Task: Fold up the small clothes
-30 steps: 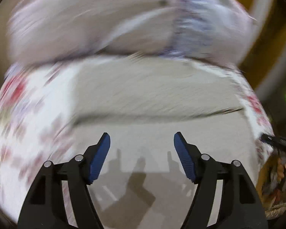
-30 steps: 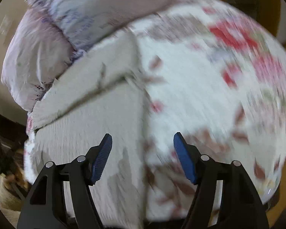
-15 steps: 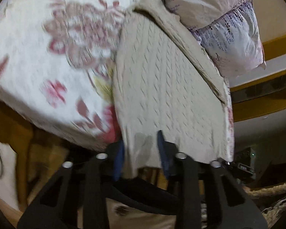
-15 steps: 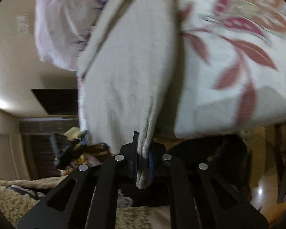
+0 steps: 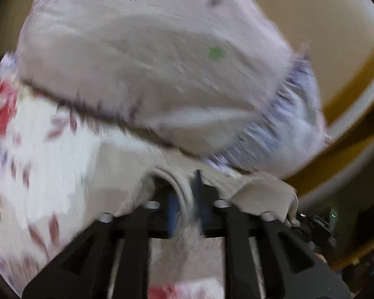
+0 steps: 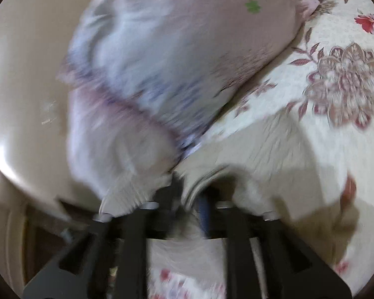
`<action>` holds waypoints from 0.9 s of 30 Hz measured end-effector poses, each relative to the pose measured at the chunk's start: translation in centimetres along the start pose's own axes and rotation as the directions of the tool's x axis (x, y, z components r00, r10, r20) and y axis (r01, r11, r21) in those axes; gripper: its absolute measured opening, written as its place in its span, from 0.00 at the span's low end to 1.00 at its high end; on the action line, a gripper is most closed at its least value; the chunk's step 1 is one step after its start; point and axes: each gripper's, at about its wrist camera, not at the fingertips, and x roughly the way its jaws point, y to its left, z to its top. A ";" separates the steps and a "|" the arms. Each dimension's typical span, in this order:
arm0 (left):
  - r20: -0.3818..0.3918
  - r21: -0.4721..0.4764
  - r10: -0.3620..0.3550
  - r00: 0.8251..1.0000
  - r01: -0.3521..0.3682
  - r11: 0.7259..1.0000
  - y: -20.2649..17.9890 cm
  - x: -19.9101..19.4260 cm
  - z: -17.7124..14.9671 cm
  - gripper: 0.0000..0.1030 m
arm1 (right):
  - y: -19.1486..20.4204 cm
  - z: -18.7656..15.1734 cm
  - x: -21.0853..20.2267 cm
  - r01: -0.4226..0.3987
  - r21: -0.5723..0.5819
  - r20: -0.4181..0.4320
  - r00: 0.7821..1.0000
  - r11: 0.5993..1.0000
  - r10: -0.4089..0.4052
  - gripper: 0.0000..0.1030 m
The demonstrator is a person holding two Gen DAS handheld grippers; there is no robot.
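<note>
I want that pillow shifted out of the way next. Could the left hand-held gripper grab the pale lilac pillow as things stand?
Probably not yet: the left hand-held gripper is shut on the beige knitted sweater. The pale lilac pillow lies just ahead, with nothing between, once it lets go.

Beige knit sweater (image 5: 184, 191), edge bunched and lifted off the flowered bed, pinched at two spots near the pillow.

No legible text, labels, numbers — motion blur
</note>
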 end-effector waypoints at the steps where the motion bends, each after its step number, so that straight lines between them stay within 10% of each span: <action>1: -0.017 0.015 0.109 0.994 -0.109 0.994 0.2 1.3 1.0 0.69 | -0.2 0.6 1.1 0.063 0.012 -0.006 0.998 0.998 -0.062 0.79; 9: -0.231 -0.036 0.143 0.962 -0.156 0.987 7.4 3.3 -2.8 0.76 | -3.1 -2.5 0.6 0.119 0.021 -0.054 0.992 0.993 -0.118 0.79; 12: -0.249 -0.093 0.098 0.964 -0.124 0.988 8.7 4.2 -4.1 0.68 | -3.7 -3.3 0.6 0.110 0.039 -0.057 0.993 0.993 -0.108 0.79; 17: -0.225 -0.232 -0.037 0.974 -0.016 0.973 8.8 5.8 -4.9 0.22 | -3.8 -3.3 0.2 0.093 0.022 -0.079 0.993 0.995 -0.091 0.79; 22: -0.122 -0.311 -0.204 0.971 0.158 0.937 4.3 4.8 -4.4 0.15 | -4.1 -2.2 -1.7 0.099 -0.002 -0.056 0.994 0.995 -0.099 0.79; 27: -0.169 -0.214 -0.490 0.855 0.454 0.865 -10.6 9.3 -4.3 0.15 | -4.9 0.8 -5.7 0.136 -0.020 0.041 0.990 0.991 -0.135 0.79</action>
